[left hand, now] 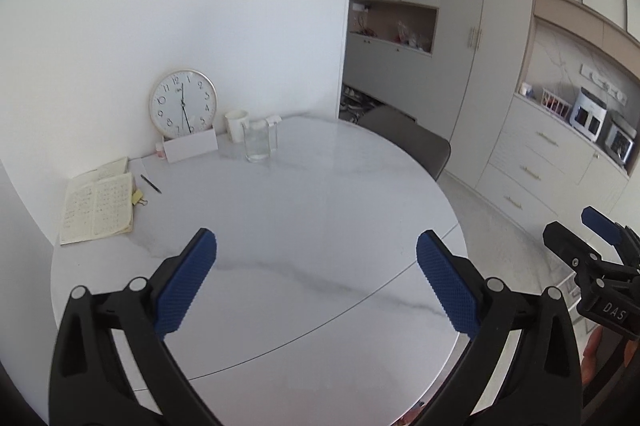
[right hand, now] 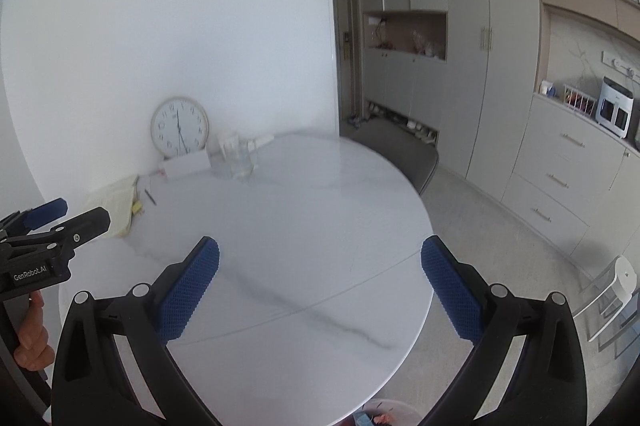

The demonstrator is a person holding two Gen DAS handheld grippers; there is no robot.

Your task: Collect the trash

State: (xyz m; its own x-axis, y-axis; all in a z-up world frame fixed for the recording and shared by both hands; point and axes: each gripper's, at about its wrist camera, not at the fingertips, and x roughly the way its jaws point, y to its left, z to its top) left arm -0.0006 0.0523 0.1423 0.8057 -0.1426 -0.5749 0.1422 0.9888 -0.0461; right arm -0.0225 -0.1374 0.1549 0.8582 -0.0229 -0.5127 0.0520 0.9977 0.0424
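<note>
jaws of left gripper and right gripper gape wide, empty; beyond them, glass could topple if clipped.

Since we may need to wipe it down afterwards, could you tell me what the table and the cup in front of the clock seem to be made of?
Table: looks like polished marble or a marble-look slab, white with grey veins and a soft sheen; which one cannot be told.
Cup: clear glass or clear plastic, since the table shows through it.
</note>
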